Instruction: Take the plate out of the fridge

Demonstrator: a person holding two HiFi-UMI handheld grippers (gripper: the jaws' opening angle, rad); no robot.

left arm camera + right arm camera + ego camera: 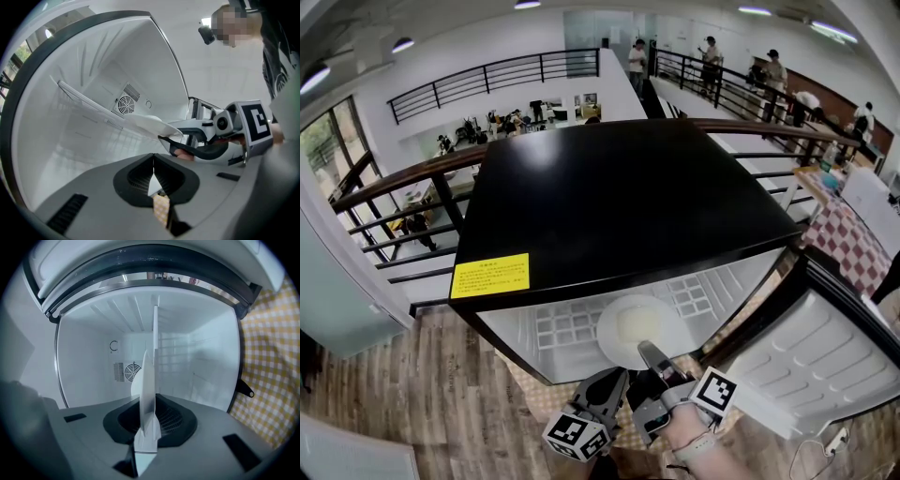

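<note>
Plate on shelf inside fridge; door open at right; right tool at plate's near rim, left tool alongside

A yellow label with red print sits on the black top of the fridge, left of centre in the head view. Its print is too small to read.

The floor is brown wood. A railing with a brown top and black bars runs across, with desks on a lower level past it. The walls are white. A big window is at the left. Round lights shine in the ceiling. People stand far off at the back. A table with a red checked cloth is at the right.
</note>
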